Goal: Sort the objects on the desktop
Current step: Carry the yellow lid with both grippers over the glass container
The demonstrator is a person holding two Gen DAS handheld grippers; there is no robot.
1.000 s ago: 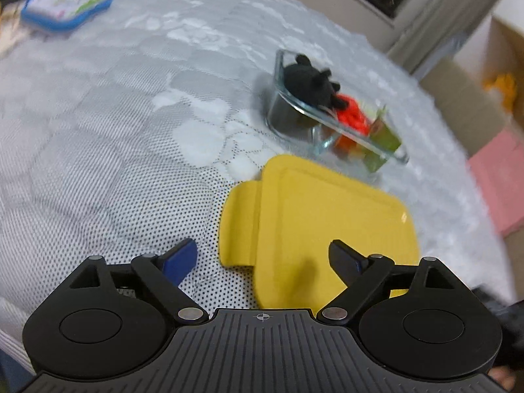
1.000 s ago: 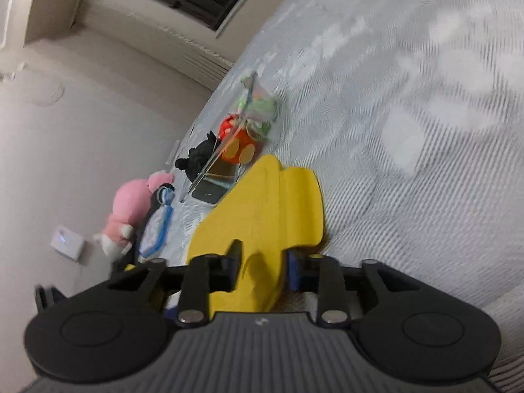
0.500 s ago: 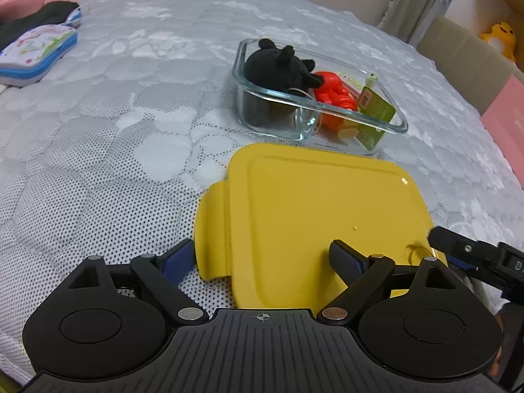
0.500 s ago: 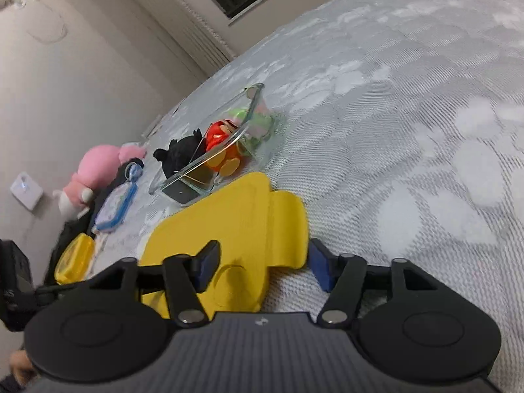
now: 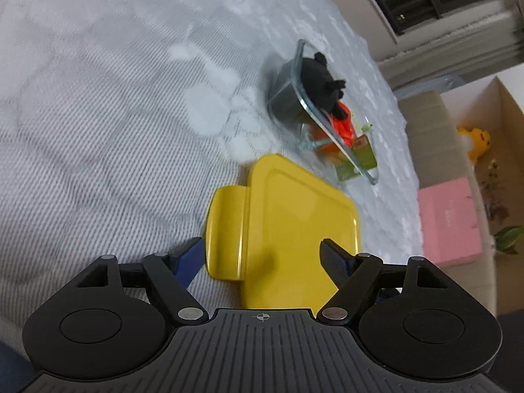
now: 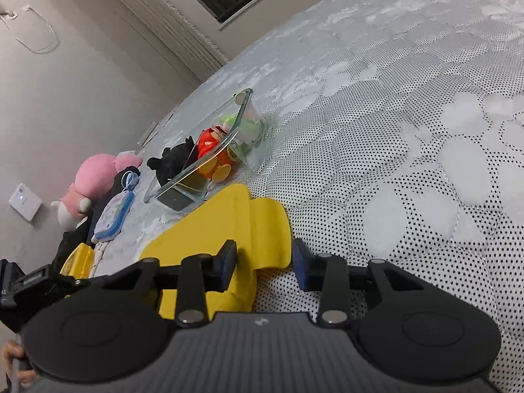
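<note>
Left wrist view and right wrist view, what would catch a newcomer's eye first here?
The bright yellow lid lies flat on the grey quilted bedspread, framed by the open fingers of the left hand-held gripper and the right hand-held gripper. Just beyond it stands a clear glass container holding a black plush toy, an orange toy and something green. A pink plush toy lies farther off near the wall.

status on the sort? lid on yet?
Done: black plush, orange toy and a green item sit in the glass container. In hand: both grippers, left and right, open around the yellow lid, which lies on the bedspread beside the container. Left: grip the lid, close the container.
</note>
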